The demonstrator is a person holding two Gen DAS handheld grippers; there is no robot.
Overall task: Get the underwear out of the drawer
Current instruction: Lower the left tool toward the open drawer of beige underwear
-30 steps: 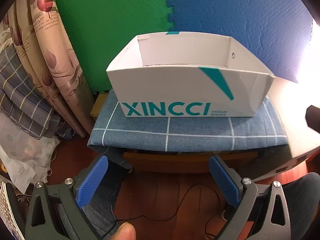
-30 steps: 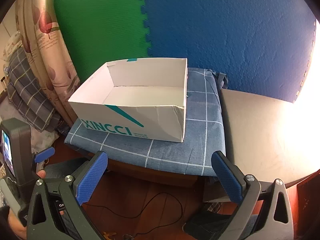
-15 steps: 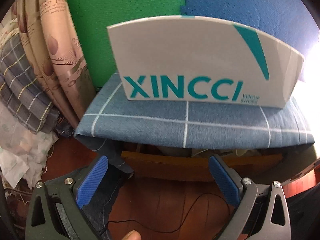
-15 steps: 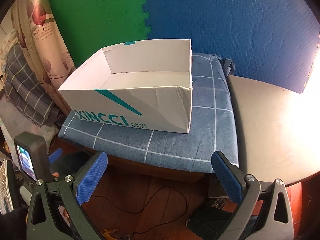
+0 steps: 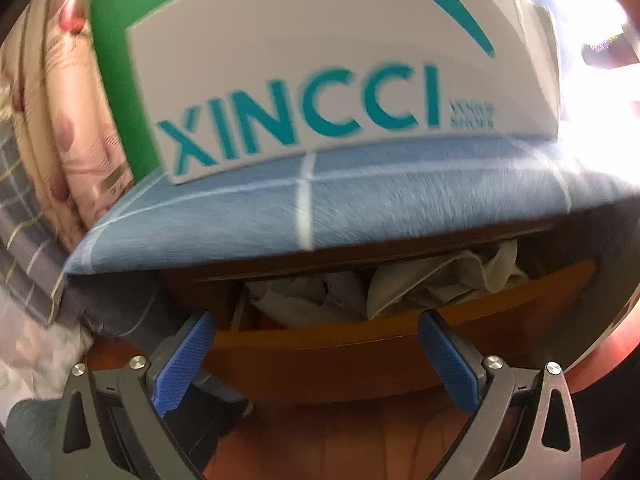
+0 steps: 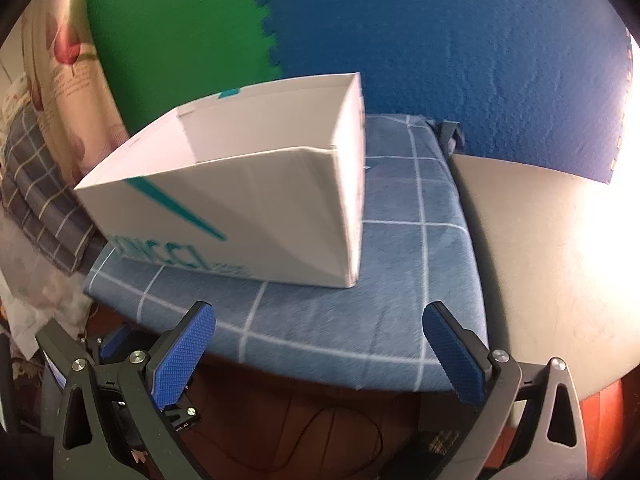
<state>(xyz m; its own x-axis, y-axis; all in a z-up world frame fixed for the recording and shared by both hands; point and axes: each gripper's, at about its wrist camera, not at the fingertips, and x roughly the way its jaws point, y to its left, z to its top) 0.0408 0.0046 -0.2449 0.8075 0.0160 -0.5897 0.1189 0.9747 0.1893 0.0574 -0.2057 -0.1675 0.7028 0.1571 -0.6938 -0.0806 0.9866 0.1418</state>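
Note:
In the left wrist view a wooden drawer (image 5: 360, 344) stands partly open under a blue checked cushion (image 5: 320, 208). Crumpled pale underwear (image 5: 400, 284) lies inside it. My left gripper (image 5: 316, 356) is open and empty, just in front of the drawer's front edge. My right gripper (image 6: 320, 352) is open and empty, held above the cushion's front edge (image 6: 320, 340). The drawer is hidden in the right wrist view.
A white XINCCI shoe box (image 5: 320, 80) stands open on the cushion; it also shows in the right wrist view (image 6: 240, 200). Curtains and folded plaid cloth (image 5: 40, 160) are at the left. A grey tabletop (image 6: 540, 260) lies right of the cushion. Foam mats cover the wall.
My left gripper has dropped and moved in toward the drawer, so the clothes inside now show. My right gripper has moved closer to the cushion and box.

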